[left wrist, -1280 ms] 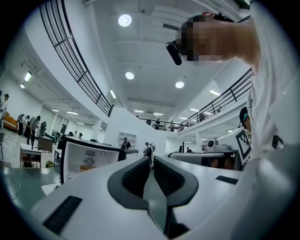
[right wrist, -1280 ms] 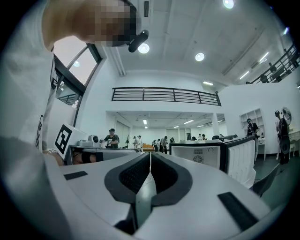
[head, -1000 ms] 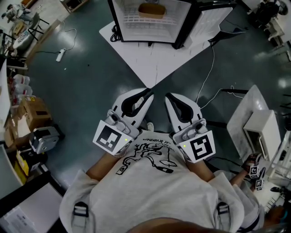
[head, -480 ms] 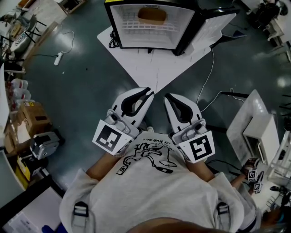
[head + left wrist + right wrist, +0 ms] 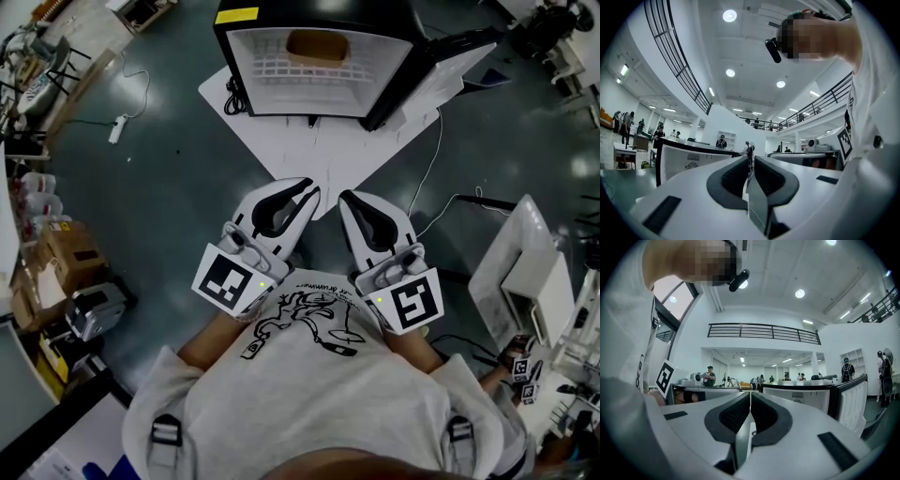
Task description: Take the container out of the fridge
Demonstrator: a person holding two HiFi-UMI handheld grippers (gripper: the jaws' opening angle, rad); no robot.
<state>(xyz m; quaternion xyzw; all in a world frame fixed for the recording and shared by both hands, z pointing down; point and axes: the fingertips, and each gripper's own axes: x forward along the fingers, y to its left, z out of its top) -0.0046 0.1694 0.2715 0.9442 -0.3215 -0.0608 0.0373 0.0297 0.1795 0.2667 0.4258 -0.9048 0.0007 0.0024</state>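
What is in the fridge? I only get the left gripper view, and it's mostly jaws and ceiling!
Observer: The head view shows a brown container toward the back of the lit fridge.
Operator: Is the door open enough?
Observer: Yes. The door is swung wide open, out to the fridge's right in the head view.
Operator: Is the other gripper holding something?
Observer: No. In its own view the right gripper is shut, with nothing between its jaws.
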